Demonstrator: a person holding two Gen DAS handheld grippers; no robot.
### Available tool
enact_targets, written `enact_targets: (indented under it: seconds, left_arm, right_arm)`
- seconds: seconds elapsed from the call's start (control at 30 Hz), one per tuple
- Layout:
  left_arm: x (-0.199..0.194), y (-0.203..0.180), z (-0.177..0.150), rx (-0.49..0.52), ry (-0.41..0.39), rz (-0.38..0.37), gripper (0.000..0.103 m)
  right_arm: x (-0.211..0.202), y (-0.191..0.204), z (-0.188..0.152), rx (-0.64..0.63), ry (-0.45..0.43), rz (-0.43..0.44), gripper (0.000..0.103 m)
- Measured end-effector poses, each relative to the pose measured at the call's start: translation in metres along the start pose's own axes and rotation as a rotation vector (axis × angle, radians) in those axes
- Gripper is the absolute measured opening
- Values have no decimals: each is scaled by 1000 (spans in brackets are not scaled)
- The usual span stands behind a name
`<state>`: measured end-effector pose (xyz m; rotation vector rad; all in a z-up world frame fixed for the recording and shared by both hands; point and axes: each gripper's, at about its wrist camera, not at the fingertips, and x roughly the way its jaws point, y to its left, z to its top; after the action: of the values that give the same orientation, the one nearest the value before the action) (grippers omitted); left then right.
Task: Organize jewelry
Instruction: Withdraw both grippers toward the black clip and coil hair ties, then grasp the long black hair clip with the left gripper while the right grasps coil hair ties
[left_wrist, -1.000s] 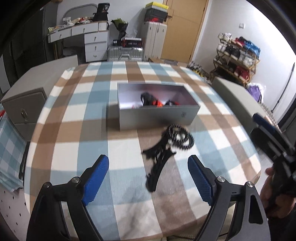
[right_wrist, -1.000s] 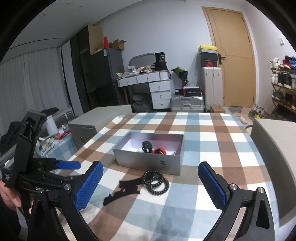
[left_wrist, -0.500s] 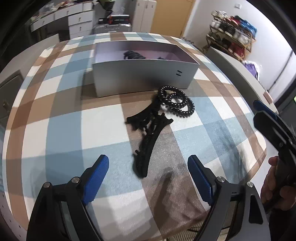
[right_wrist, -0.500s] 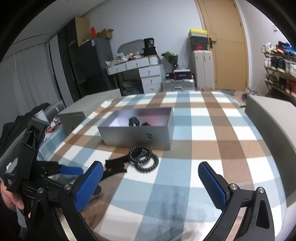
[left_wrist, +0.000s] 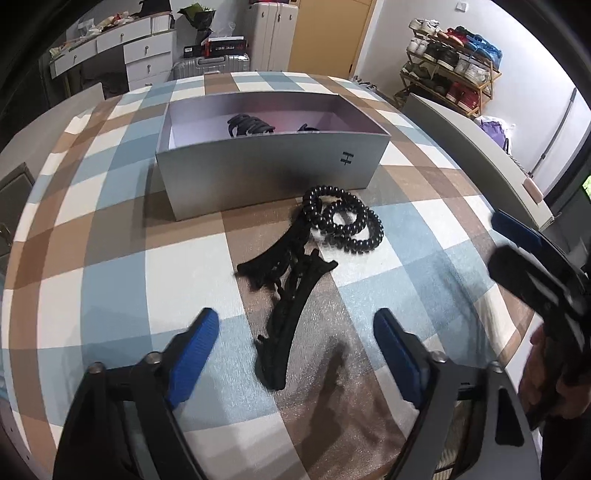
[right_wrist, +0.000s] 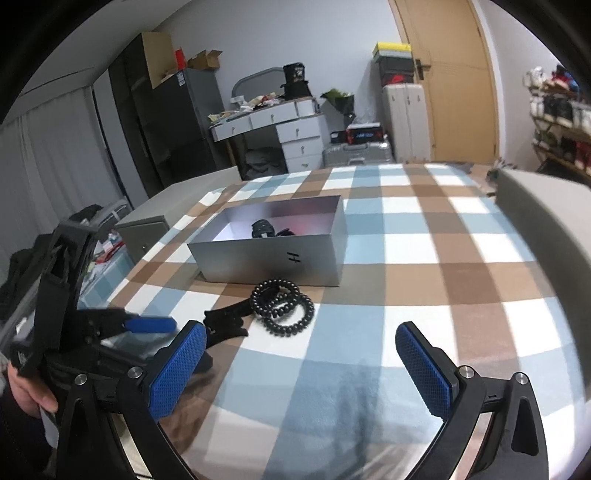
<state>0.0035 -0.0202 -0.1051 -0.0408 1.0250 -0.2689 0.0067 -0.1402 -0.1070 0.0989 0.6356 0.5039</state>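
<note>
A grey open box (left_wrist: 266, 177) sits on the checked tablecloth with a black hair claw (left_wrist: 245, 125) and other dark items inside; it also shows in the right wrist view (right_wrist: 273, 262). In front of it lie two black coiled hair ties (left_wrist: 343, 221) (right_wrist: 282, 306) and long black hair clips (left_wrist: 288, 295) (right_wrist: 225, 321). My left gripper (left_wrist: 295, 354) is open and empty, low over the table, with the near end of a clip between its fingers. My right gripper (right_wrist: 299, 369) is open and empty, just short of the hair ties.
The round table's front edge is close under both grippers. The right gripper shows at the right edge of the left wrist view (left_wrist: 532, 258), the left gripper at the left of the right wrist view (right_wrist: 147, 325). Grey cabinets (right_wrist: 144, 229) flank the table.
Both grippers have moved forward and down toward the clips and hair ties. The left gripper now straddles the near clip end. Both stay open; nothing on the table has moved.
</note>
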Motion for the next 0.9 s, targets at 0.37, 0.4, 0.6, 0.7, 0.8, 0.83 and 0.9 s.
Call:
enact_targets:
  seconds: [0.37, 0.4, 0.6, 0.7, 0.8, 0.83, 0.9]
  left_arm:
    - [7, 0, 2, 23, 2, -20, 11]
    - [7, 0, 2, 29, 1, -21, 11]
    - [2, 7, -3, 23, 5, -61, 11]
    - [-2, 15, -8, 4, -1, -80, 11]
    - [-7, 22, -12, -15, -14, -90, 11]
    - [-9, 24, -14, -23, -23, -95, 11]
    - [-14, 27, -17, -34, -38, -97, 10]
  right_arm:
    - [55, -8, 22, 83, 84, 65, 103]
    - [55, -8, 21, 86, 87, 58, 103]
    - [53, -9, 18, 62, 105, 28, 103]
    - [56, -7, 19, 52, 120, 31, 103]
    - [61, -2, 21, 42, 136, 40, 103]
    - [64, -1, 21, 38, 143, 41, 103]
    - [70, 3, 22, 25, 157, 41, 103]
